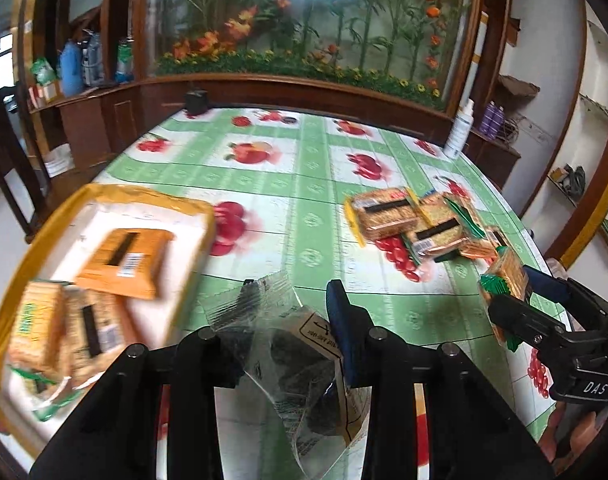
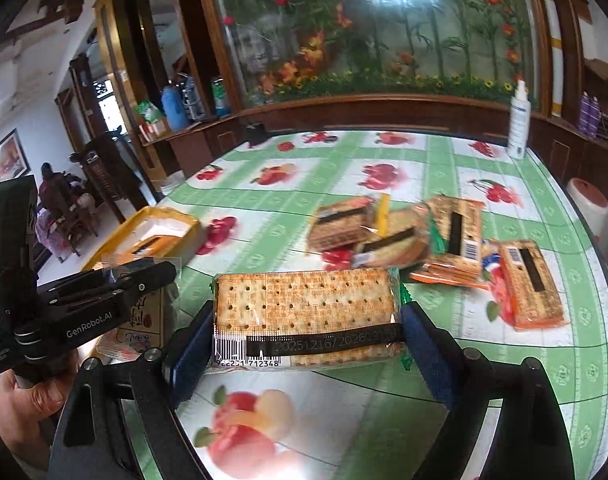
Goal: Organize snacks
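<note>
My right gripper is shut on a green-edged cracker pack and holds it above the table; it also shows in the left wrist view. My left gripper is shut on a clear-wrapped dark snack pack near the yellow tray. The tray holds an orange pack and two cracker packs. Several cracker packs lie in a loose pile on the table, also in the right wrist view.
The table has a green and white fruit-print cloth. A white spray bottle stands at the far right edge. A small black object sits at the far edge. A wooden cabinet with a flower display stands behind.
</note>
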`<state>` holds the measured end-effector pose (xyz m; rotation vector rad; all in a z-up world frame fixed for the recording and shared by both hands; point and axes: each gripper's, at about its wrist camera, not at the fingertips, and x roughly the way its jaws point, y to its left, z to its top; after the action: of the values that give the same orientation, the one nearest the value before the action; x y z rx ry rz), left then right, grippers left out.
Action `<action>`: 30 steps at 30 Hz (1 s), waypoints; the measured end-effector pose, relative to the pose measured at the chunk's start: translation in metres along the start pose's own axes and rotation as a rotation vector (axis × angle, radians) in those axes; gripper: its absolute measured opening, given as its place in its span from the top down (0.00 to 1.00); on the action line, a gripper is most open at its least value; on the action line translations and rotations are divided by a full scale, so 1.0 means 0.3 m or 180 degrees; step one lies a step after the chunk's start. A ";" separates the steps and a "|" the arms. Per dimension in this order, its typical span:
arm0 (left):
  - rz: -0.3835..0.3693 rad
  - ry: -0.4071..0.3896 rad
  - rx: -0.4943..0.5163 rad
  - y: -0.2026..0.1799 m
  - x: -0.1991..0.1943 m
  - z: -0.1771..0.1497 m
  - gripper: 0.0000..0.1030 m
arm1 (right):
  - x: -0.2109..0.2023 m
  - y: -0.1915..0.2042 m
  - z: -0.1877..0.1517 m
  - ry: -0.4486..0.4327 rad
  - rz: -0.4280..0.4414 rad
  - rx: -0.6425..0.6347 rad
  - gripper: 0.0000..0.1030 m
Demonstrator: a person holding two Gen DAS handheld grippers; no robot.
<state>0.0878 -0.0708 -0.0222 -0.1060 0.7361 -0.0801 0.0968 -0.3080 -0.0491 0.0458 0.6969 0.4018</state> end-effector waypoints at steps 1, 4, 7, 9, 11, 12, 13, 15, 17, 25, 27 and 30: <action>0.0032 -0.0015 -0.0009 0.015 -0.012 -0.001 0.69 | 0.001 0.015 0.002 -0.0006 0.0021 -0.0011 0.12; 0.0086 -0.0051 -0.0073 0.063 -0.045 -0.009 0.69 | 0.001 0.052 0.006 -0.0025 0.0091 -0.0037 0.12; 0.0137 -0.0091 -0.0127 0.100 -0.072 -0.015 0.69 | 0.004 0.095 0.007 -0.0028 0.0151 -0.0087 0.13; 0.0168 -0.0116 -0.0161 0.126 -0.091 -0.019 0.69 | 0.007 0.124 0.008 -0.0027 0.0168 -0.0127 0.13; 0.0231 -0.0149 -0.0173 0.154 -0.113 -0.024 0.69 | 0.012 0.153 0.010 -0.0024 0.0211 -0.0152 0.13; 0.0257 -0.0169 -0.0188 0.169 -0.123 -0.025 0.69 | 0.013 0.166 0.011 -0.0026 0.0226 -0.0167 0.13; 0.0271 -0.0181 -0.0209 0.184 -0.131 -0.026 0.69 | 0.015 0.183 0.011 -0.0029 0.0241 -0.0189 0.13; 0.0318 -0.0211 -0.0243 0.210 -0.149 -0.032 0.69 | 0.019 0.206 0.013 -0.0028 0.0259 -0.0224 0.13; 0.0357 -0.0232 -0.0280 0.237 -0.163 -0.035 0.69 | 0.023 0.232 0.017 -0.0025 0.0282 -0.0254 0.13; 0.0495 -0.0272 -0.0437 0.347 -0.198 -0.065 0.69 | 0.064 0.347 0.044 0.0023 0.0425 -0.0402 0.13; 0.0523 -0.0277 -0.0478 0.373 -0.203 -0.069 0.69 | 0.076 0.380 0.052 0.0028 0.0478 -0.0439 0.13; 0.0561 -0.0281 -0.0527 0.410 -0.209 -0.077 0.70 | 0.100 0.437 0.071 0.0031 0.0564 -0.0500 0.13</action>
<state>0.0303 0.0564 -0.0127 -0.2010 0.6604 0.1531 0.0860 -0.1740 -0.0284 -0.0433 0.6712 0.6259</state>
